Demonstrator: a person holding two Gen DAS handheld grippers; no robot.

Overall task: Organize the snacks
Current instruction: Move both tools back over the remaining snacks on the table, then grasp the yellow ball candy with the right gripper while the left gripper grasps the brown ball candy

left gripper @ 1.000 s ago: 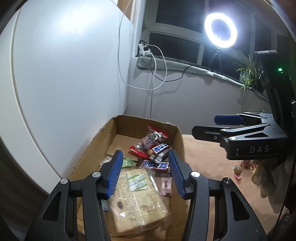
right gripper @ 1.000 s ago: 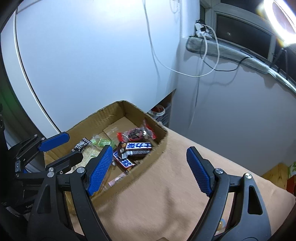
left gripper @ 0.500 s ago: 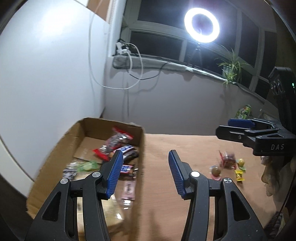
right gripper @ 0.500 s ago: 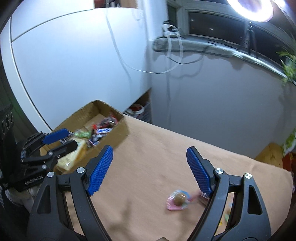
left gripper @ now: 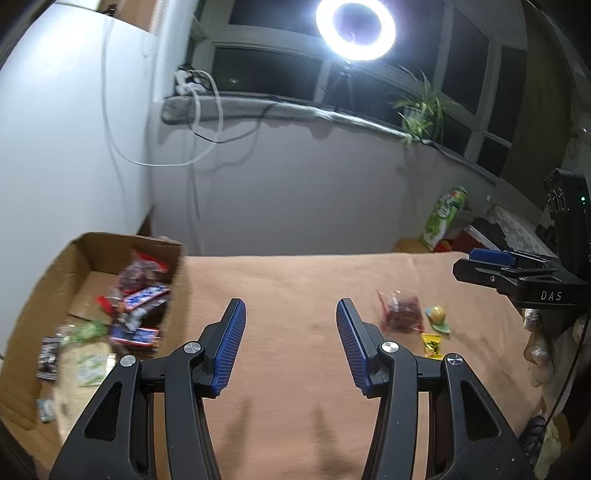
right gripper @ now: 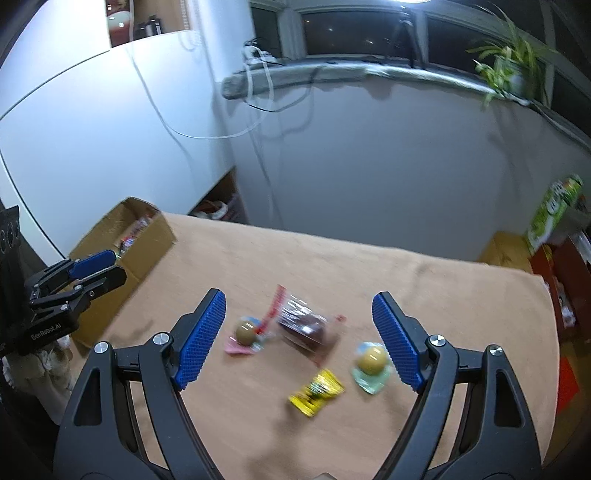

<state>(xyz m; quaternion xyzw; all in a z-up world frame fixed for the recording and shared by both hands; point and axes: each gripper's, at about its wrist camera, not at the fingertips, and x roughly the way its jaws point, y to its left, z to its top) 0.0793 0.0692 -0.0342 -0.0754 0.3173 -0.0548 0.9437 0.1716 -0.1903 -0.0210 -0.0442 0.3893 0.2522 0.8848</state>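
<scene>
A cardboard box point(left gripper: 44, 288) with several snack packs stands at the table's left end; it also shows in the right wrist view point(right gripper: 147, 243). On the brown cloth lie a dark red-edged bag point(right gripper: 304, 326), two round wrapped sweets point(right gripper: 246, 332) point(right gripper: 371, 363) and a yellow packet point(right gripper: 316, 393). The bag point(left gripper: 400, 312) and yellow packet point(left gripper: 432, 345) also show in the left wrist view. My right gripper point(right gripper: 299, 343) is open and empty above these loose snacks. My left gripper point(left gripper: 290, 341) is open and empty over bare cloth right of the box.
A wall and a window sill with cables point(left gripper: 199, 107) run behind the table. A ring light point(left gripper: 354, 27) and a plant point(left gripper: 421, 110) stand at the window. A green carton point(left gripper: 445, 218) stands beyond the table's right end.
Both grippers have swung right, away from the box. The left one left the box for bare cloth; the right one now hovers over the loose snacks. Both stay open.
</scene>
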